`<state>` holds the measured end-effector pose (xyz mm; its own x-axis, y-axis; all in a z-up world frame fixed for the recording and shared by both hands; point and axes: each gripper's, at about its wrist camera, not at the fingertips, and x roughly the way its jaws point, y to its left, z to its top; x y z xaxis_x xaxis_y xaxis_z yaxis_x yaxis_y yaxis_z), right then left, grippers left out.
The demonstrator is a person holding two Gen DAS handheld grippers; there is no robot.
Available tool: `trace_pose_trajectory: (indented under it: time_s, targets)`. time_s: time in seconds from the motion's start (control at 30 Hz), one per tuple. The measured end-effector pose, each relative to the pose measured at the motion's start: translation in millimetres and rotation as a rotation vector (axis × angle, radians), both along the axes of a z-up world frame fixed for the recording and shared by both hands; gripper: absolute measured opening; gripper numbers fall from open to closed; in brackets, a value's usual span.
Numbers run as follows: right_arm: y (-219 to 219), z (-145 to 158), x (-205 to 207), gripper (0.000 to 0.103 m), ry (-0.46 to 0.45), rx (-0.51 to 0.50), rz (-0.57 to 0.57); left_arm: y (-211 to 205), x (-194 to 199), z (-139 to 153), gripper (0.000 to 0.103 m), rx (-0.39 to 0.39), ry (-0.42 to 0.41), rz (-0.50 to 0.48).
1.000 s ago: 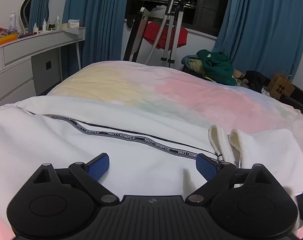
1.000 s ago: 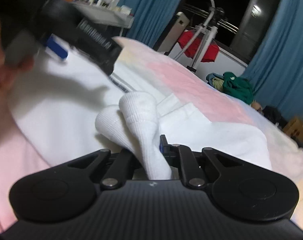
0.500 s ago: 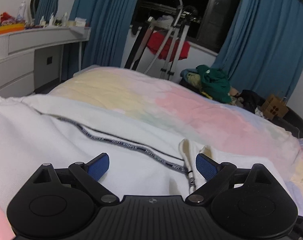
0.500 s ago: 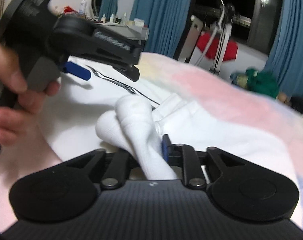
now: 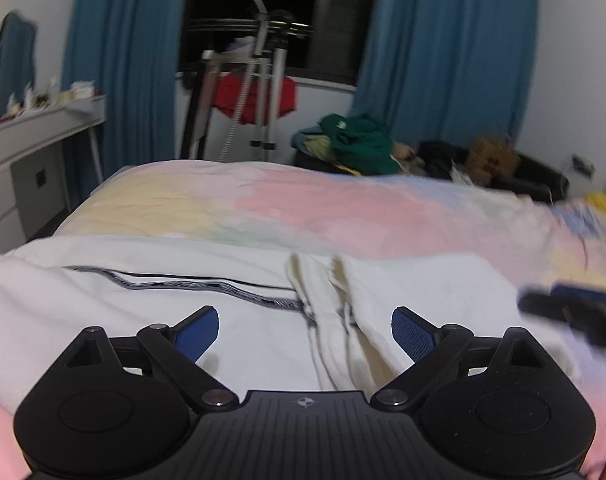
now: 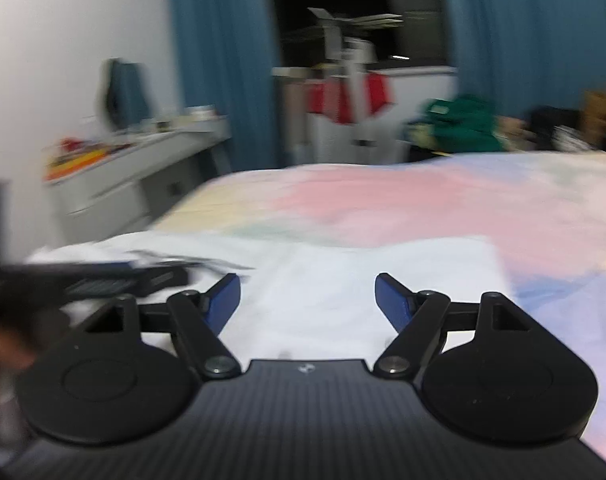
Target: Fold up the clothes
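Left gripper: the black left gripper [image 5: 305,330] with blue pads is held spread wide above the cloth; nothing is pinched between its 2 fingers, and a ridge of fabric is seen lying below the gap.
Right gripper: the black right gripper [image 6: 307,300] with blue pads is seen with its jaws opening; no cloth is caught between them, only flat white fabric is seen beneath. From the left wrist view it is seen as a dark blur at the right edge [image 5: 575,312].
Garment: a white soft garment with a black-and-grey printed tape trim [image 5: 123,320] is laid flat on the near part of the bed; 2 cream ribbed cuffs [image 5: 323,280] are seen side by side near its middle.
Trim: the tape [image 5: 175,282] is run across the garment from the left towards the cuffs.
Bed: a pastel quilt in pink, yellow and pale blue [image 5: 323,204] is spread beyond the garment.
Background: teal curtains [image 5: 443,52], a white dressing table [image 5: 35,136] at the left and a heap of green clothing [image 5: 359,144] are seen behind the bed.
Sharpness: the right wrist view is blurred.
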<state>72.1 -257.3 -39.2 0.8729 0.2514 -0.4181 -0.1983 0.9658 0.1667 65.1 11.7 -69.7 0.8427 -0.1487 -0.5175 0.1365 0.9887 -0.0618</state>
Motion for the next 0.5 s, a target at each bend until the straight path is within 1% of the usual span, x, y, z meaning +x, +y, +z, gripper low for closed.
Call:
trace_pose_trajectory:
  time_s: [0.07,0.13,0.2,0.3,0.4,0.43,0.5]
  targets:
    - [-4,-9,6,0.079,0.026,-0.039,-0.074,-11,0,-8,0.095,0.051,0.016,-0.020]
    - [-5,-16,11,0.085,0.063,-0.063,-0.096,-18,1,-15,0.095,0.086,0.031,-0.020]
    - [-6,-26,17,0.085,0.106,-0.035,-0.097,-21,2,-20,0.095,0.103,0.043,-0.018]
    - [-6,-41,31,0.086,0.176,-0.011,-0.109,-19,2,-24,0.095,0.098,0.053,-0.010]
    - [0,-51,34,0.086,0.214,-0.042,-0.133,-11,0,-20,0.095,0.106,0.048,-0.014]
    - [2,-52,36,0.086,0.207,-0.040,-0.139,-7,-2,-16,0.095,0.120,0.037,-0.009]
    - [3,-55,39,0.087,0.194,-0.034,-0.147,5,-6,-6,0.095,0.134,0.017,0.032]
